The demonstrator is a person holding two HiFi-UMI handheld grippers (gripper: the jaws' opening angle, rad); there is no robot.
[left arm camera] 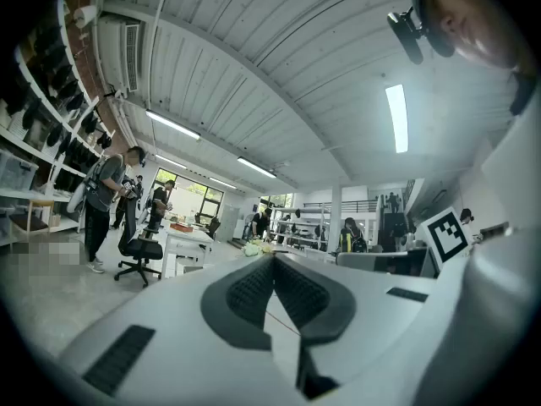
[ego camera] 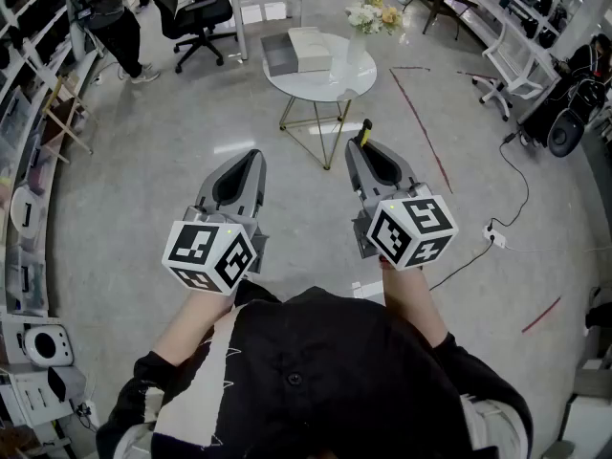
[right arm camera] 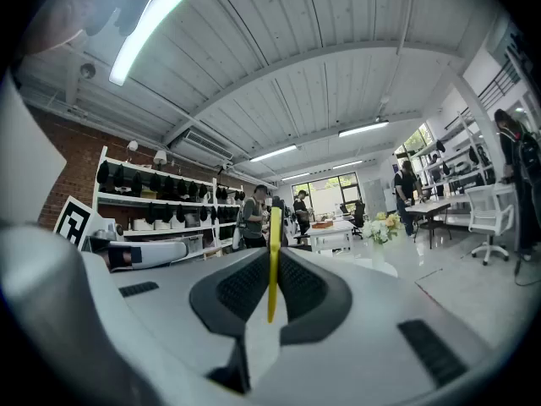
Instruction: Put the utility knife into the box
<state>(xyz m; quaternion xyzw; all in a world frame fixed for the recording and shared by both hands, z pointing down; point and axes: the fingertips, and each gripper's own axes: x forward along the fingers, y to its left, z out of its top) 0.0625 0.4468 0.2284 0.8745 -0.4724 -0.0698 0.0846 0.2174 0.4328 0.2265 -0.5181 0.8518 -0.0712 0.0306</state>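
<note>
Black-sleeved forearms reach out below me, both hands pushed forward at about the same height above the bare floor, each with its marker cube turned up to the head camera. I see the left gripper (ego camera: pixel 252 155) pointing ahead and slightly inward; in its own view the left gripper (left arm camera: pixel 273 260) has its ribbed pads pressed together with nothing between them. The right gripper (ego camera: pixel 363 147) runs nearly parallel to it, well apart, and its jaws are clamped on the utility knife (ego camera: pixel 363 133).

Ahead of both stands a round white table (ego camera: pixel 320 92) on thin gold legs. On it I make out the box (ego camera: pixel 309 48), white, with a grey flat piece (ego camera: pixel 278 54) touching its left side, and a vase of flowers (ego camera: pixel 375 14) at the far right rim. A red tape line (ego camera: pixel 421 122) crosses the floor beside the table, and a black cable (ego camera: pixel 507 185) trails off to the right. An office chair (ego camera: pixel 196 12) and a standing person (ego camera: pixel 110 12) are farther off on the left.

Between the right pads the utility knife (right arm camera: pixel 272 260) shows edge-on as a thin yellow strip, its long axis upright in that view. From the head view its dark end pokes past the jaw tips toward the table, well short of the box.
</note>
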